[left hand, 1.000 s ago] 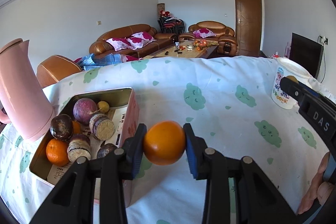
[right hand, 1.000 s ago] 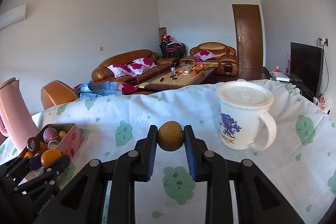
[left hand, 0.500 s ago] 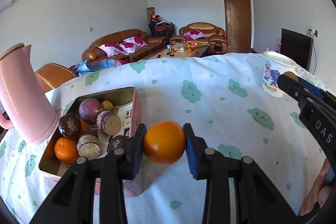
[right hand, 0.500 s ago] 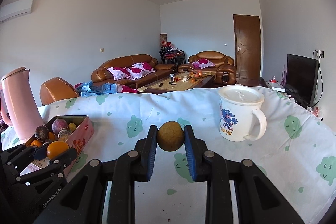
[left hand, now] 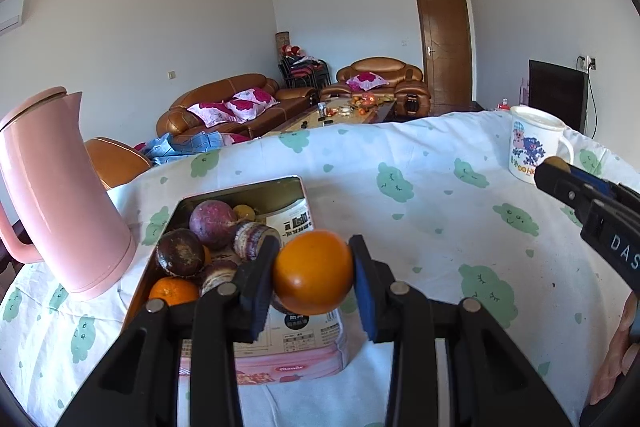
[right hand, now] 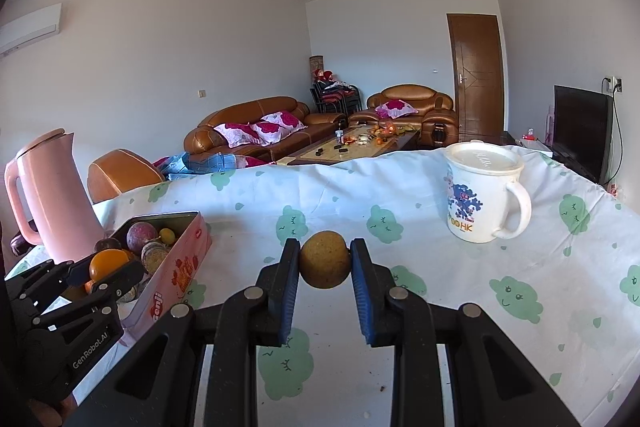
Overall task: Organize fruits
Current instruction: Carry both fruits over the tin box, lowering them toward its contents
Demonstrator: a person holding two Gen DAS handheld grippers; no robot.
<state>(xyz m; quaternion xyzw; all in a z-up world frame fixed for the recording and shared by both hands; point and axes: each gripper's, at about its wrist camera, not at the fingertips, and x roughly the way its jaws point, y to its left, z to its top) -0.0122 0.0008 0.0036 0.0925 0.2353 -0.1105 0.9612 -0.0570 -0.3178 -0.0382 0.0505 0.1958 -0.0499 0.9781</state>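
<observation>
The left gripper (left hand: 313, 273) holds an orange (left hand: 313, 273) between its fingers, above the near right corner of the tin (left hand: 298, 367). The right gripper (right hand: 325, 259) clamps a brown fruit (right hand: 325, 259) right of the tin. Both fruits look round, firm and prone to rolling; held across the middle.

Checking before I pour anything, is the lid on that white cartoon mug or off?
On. A flat white lid covers the mug rim to rim in both views.

Bright daylight, sharp focus (fisheye edges curve, corners black).
</observation>
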